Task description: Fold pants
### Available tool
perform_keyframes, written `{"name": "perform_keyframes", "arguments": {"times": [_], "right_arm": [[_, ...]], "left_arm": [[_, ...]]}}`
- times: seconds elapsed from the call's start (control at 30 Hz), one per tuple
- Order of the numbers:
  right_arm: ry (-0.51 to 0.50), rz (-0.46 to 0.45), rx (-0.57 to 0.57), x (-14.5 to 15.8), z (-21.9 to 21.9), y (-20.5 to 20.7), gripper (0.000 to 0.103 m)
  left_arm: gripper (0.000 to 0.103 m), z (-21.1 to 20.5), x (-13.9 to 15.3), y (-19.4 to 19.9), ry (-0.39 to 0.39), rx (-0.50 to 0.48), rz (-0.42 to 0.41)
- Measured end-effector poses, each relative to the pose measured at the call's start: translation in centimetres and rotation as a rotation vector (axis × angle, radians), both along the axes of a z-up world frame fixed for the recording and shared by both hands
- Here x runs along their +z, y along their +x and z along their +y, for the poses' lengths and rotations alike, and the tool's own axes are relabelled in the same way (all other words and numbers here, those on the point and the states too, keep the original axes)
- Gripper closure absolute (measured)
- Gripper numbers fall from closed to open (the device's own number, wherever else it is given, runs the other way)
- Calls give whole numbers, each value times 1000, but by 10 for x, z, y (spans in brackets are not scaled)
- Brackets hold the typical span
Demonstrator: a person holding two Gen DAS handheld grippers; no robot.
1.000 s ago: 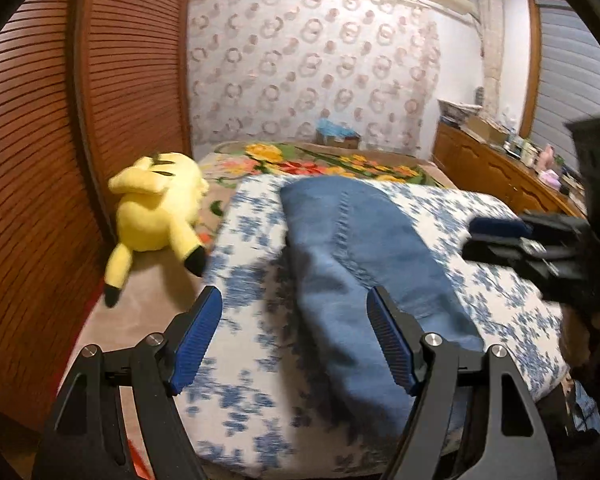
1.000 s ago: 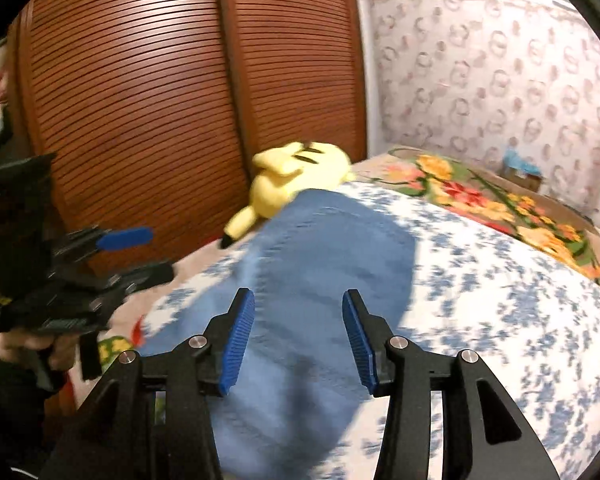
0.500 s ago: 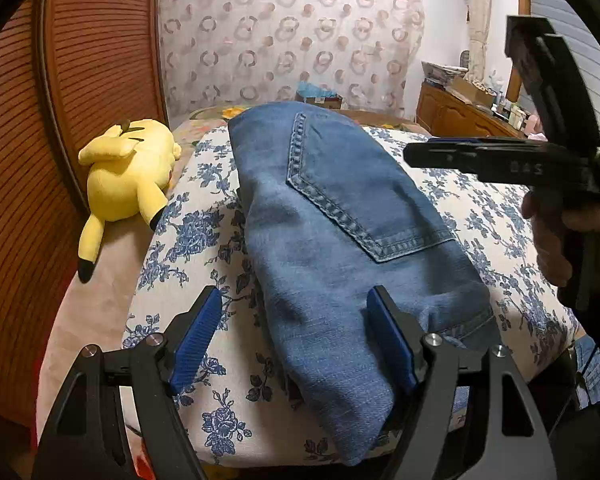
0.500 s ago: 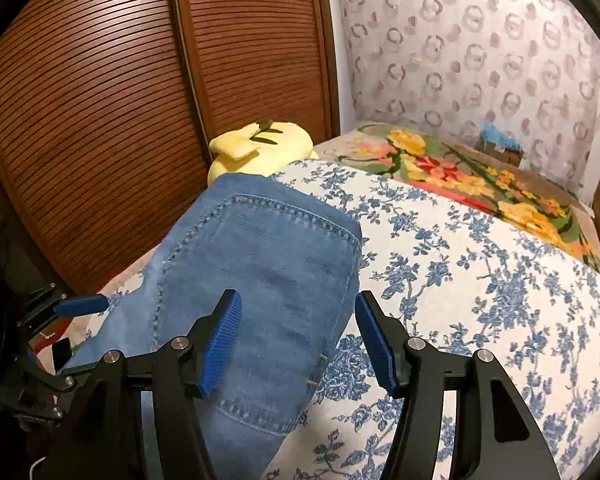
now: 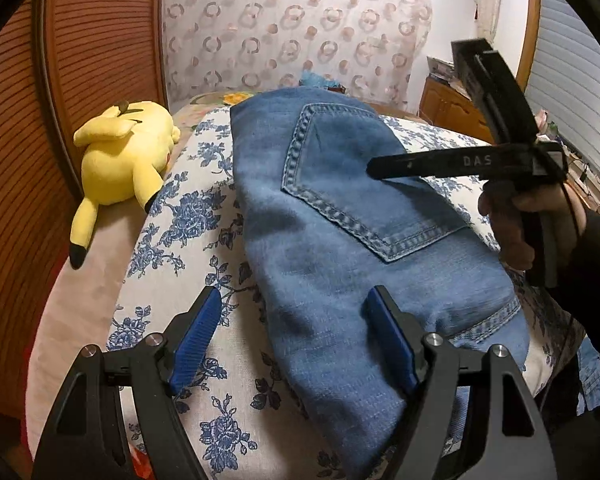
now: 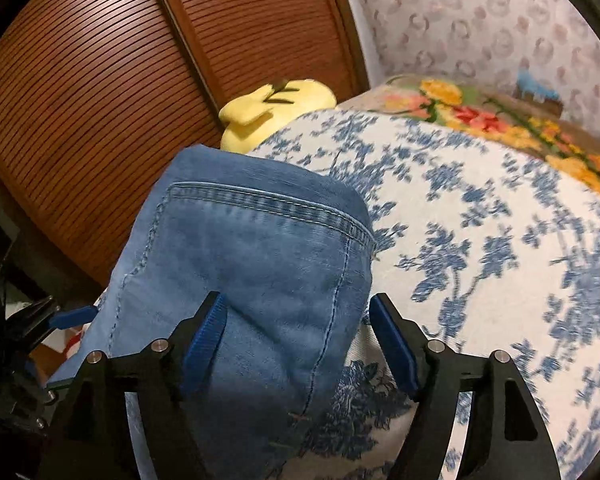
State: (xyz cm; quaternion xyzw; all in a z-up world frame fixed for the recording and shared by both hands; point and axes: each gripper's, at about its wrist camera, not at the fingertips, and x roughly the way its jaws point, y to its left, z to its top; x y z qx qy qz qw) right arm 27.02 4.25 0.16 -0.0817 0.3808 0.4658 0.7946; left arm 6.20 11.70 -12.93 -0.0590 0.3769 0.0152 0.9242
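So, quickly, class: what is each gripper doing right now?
Left gripper: open, holding nothing, over the jeans.
Right gripper: open, holding nothing, over the jeans.

- jeans (image 5: 340, 240): mid-blue denim, lighter stitching round the back pocket (image 5: 352, 184)
- bedspread (image 5: 188, 216): cream with dark blue flower print
- plush toy (image 5: 120, 160): bright yellow, black tips on ear and foot
- blanket (image 6: 500, 120): tan with red, orange, yellow flowers
- sliding doors (image 6: 100, 80): reddish-brown wood, horizontal slats
- curtain (image 5: 292, 28): pale, pinkish-brown ring pattern
- left gripper (image 5: 292, 340): black frame, blue pads (image 5: 196, 336)
- right gripper (image 6: 296, 340): same black and blue
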Motion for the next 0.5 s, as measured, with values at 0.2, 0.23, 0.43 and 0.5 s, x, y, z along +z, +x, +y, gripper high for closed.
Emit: {"name": "perform_keyframes", "arguments": {"times": [0.2,0.23,0.43,0.5], "right_arm": [[11,45,75,-5,11,12,33],[11,46,86,-5,12,13,41],[42,10,185,18,23,16,78],[41,-11,209,26,34,15,80]], "left_arm": [[27,4,-1,2,-27,-1,-1],[27,5,-1,3,-28,-3,1],[27,16,3,10,-35,16,5],[27,21,5,13,-37,31,1]]}}
